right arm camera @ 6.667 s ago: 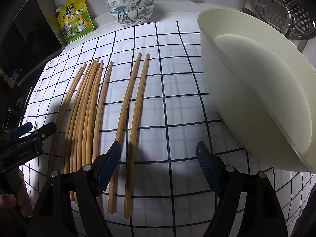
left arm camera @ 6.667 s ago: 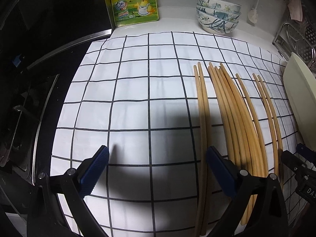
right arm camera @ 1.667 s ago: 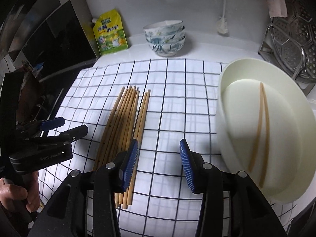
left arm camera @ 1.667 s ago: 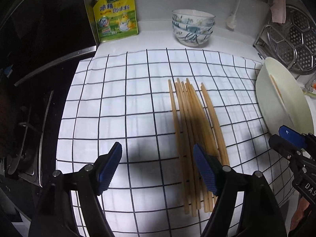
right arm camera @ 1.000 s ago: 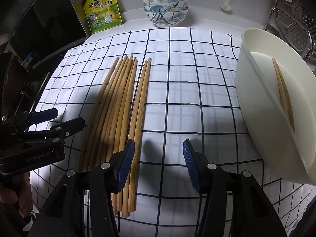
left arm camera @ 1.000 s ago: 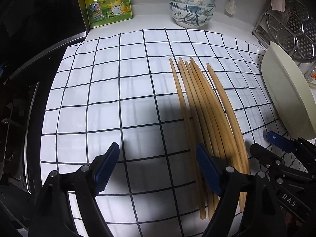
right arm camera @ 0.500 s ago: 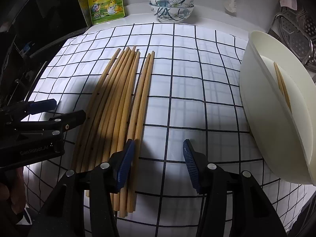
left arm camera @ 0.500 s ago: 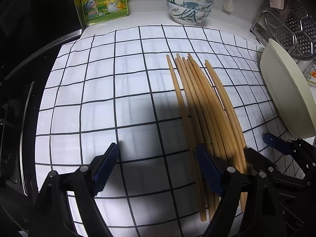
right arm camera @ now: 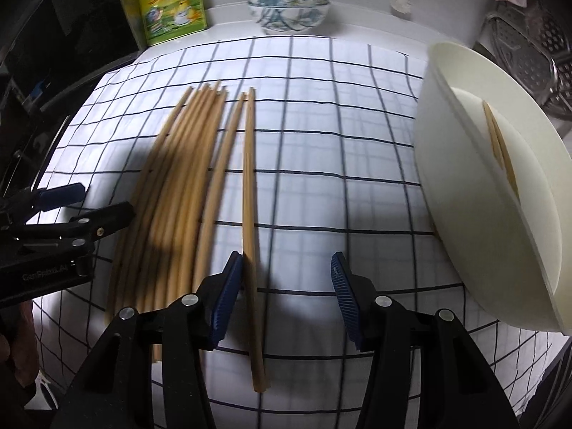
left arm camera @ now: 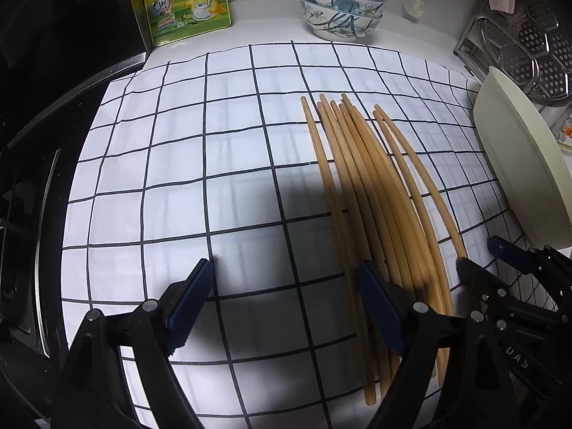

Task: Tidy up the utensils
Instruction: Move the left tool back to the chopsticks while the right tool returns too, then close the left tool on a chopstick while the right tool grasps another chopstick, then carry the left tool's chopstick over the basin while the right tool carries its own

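Plainly, the rightmost chopstick (right arm camera: pixel 250 214) is seen lying lengthwise between the part-open jaws of the right gripper (right arm camera: pixel 286 296), just inside its left pad and ungripped, while the wide, empty left gripper (left arm camera: pixel 286 307) hovers farther off, left of the bundle (left arm camera: pixel 371 193).

A home kitchen. A white counter (left arm camera: pixel 271 30) runs to a wall at the far side, spread with a white cloth (left arm camera: pixel 214 164) in a black grid. Far left stands a yellow-green pouch of chicken-essence seasoning (left arm camera: pixel 184 0); beside it, stacked floral porcelain bowls (left arm camera: pixel 341 9). At the left edge lies a dark glass cooktop (left arm camera: pixel 32 193). Far right, a perforated steel steamer rack (left arm camera: pixel 536 46) sits behind a cream basin (right arm camera: pixel 497 193). Wooden chopsticks (left arm camera: pixel 361 178) lie on the cloth.
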Tool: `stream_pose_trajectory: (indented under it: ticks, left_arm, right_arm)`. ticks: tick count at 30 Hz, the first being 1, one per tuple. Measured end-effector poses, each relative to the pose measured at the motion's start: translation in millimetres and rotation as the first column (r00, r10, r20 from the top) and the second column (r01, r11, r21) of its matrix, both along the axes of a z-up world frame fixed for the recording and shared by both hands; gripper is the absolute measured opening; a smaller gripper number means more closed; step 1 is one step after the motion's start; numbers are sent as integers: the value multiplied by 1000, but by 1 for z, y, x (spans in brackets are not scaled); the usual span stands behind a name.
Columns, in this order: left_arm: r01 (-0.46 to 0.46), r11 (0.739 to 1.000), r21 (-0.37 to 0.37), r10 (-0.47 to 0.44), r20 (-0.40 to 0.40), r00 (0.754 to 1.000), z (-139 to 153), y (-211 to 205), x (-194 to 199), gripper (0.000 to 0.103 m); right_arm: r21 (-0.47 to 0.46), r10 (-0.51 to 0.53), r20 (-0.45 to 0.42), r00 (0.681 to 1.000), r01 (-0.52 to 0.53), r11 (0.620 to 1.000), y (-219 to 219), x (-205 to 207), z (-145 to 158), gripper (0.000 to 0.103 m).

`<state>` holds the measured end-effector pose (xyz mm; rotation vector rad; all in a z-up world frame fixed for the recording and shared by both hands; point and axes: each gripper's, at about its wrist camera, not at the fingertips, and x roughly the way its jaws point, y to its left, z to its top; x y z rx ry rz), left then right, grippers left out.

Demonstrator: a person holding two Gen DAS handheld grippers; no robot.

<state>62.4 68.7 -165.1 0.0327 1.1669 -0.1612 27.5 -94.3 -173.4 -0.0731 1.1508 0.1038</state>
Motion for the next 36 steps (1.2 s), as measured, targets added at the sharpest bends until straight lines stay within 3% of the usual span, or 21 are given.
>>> stream_pose_trajectory:
  ticks: [12,15,19,22,23,29,36]
  left_arm:
    - [-25,998,59,24,21,999,-3,-2,5,84]
    - [-9,998,56,6,45,999,0,-4,2,71]
    - [23,999,48,-26,53,998,4,-12,-1,44]
    - [32,999,35,-33,47,998,6,-14,0,17]
    - [33,999,31,-34,43,999,6,-14,1,10]
    - [34,999,-9,-34,0,999,8,-12,1,7]
    - [20,1000,-11,-19,26,999,35,-9,-5,7]
  right_arm:
    - [-8,14,15,1000,-14,1000,2,4,1,49]
    - [-10,32,18,999,-32,999,6,8,-2,49]
    - [-11,71,42,997,-71,997,12,8,-2,44]
    - [3,89,40,995,-89,996,14,9,-1,23]
    - [3,96,38,995,-96,995,16,9,-1,8]
    - [57,90,13,996,-91,994,13,9,2,6]
    - [137,96,51,994,-102,985,12,6,35,6]
